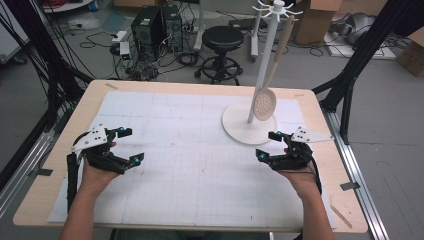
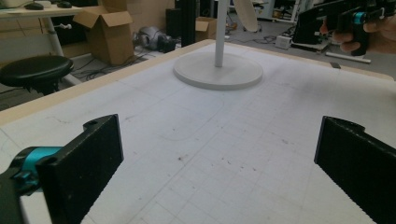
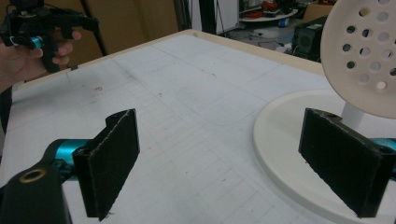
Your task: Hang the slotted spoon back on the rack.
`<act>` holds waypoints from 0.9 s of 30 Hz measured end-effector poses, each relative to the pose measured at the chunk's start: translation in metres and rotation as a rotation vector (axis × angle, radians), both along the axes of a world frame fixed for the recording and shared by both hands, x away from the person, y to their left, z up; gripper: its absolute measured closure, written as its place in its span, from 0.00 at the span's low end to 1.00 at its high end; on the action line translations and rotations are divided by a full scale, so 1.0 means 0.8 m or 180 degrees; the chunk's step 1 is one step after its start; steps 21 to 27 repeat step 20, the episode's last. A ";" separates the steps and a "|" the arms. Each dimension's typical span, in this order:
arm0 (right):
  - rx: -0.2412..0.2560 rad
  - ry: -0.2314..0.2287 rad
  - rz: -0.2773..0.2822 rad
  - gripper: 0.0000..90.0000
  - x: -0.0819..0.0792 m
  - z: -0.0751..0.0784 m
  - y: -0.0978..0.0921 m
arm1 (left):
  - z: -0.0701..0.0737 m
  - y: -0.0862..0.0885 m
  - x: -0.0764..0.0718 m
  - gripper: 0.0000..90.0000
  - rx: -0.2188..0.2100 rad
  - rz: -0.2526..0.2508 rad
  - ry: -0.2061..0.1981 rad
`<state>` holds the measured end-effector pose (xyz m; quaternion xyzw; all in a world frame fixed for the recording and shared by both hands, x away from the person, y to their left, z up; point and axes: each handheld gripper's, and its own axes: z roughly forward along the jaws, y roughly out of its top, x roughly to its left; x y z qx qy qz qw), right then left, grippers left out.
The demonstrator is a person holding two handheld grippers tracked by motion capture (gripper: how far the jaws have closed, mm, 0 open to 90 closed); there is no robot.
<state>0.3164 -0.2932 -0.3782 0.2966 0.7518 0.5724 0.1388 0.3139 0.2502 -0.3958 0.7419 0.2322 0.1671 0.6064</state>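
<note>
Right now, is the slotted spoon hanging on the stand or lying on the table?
Hanging. The slotted spoon hangs by its handle from a hook at the top of the stand, its perforated bowl above the round base.

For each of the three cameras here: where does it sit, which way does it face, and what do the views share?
High view: above the person's side, looking forward and down on the table; both forearms, left gripper and right gripper show.
Left gripper view: rides the left gripper, faces the rack; own jaws wide apart.
Right gripper view: rides the right gripper, faces the slotted spoon; own jaws apart.
Shared: rack base and gridded mat in all three.
</note>
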 end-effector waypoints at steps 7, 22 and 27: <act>0.0019 -0.0020 -0.0004 0.13 0.000 0.001 -0.001 | -0.002 -0.001 0.001 0.02 0.0007 -0.0014 0.0008; 0.0002 0.0013 0.0010 0.13 0.001 -0.001 0.002 | -0.001 0.000 0.001 0.02 0.0019 0.0010 -0.0004; 0.0002 0.0013 0.0010 0.13 0.001 -0.001 0.002 | -0.001 0.000 0.001 0.02 0.0019 0.0010 -0.0004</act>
